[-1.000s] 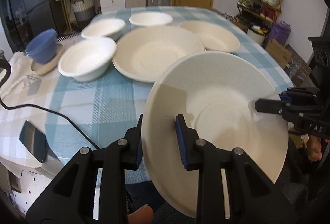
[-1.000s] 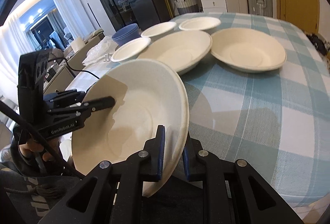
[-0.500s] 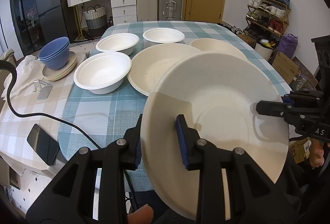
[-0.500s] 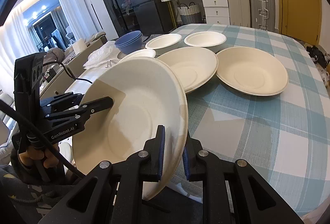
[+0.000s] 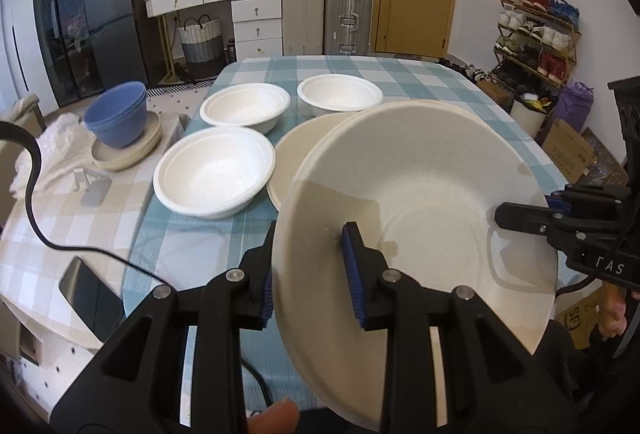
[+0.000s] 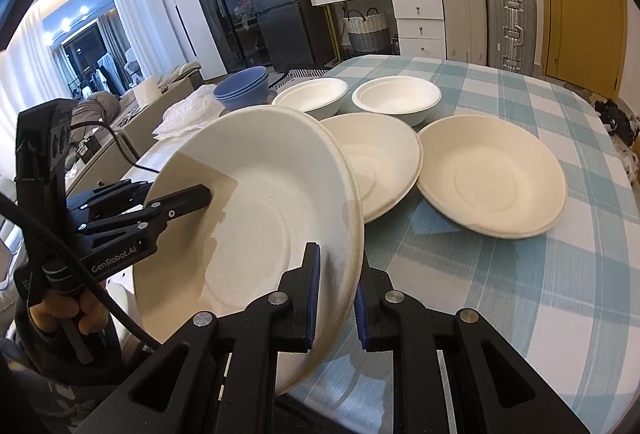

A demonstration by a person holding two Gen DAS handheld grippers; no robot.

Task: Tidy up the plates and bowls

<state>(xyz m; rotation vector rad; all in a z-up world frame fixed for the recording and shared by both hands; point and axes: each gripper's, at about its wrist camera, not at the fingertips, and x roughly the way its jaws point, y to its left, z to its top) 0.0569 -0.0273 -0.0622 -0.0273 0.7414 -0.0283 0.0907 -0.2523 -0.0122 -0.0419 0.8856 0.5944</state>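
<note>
1. My left gripper (image 5: 310,280) and right gripper (image 6: 336,298) both clamp the rim of one large cream pulp plate (image 5: 420,202), tilted above the table edge.
2. It holds nothing.
3. Two cream plates (image 6: 492,178) and three white bowls (image 5: 214,172) sit bare on the checked tablecloth (image 6: 500,274).

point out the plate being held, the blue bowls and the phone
held plate (image 5: 432,202): left wrist view, inner wall above the base ring
blue bowls (image 5: 116,114): left wrist view, outer side of the stack
phone (image 5: 90,298): left wrist view, middle of the dark screen
</note>
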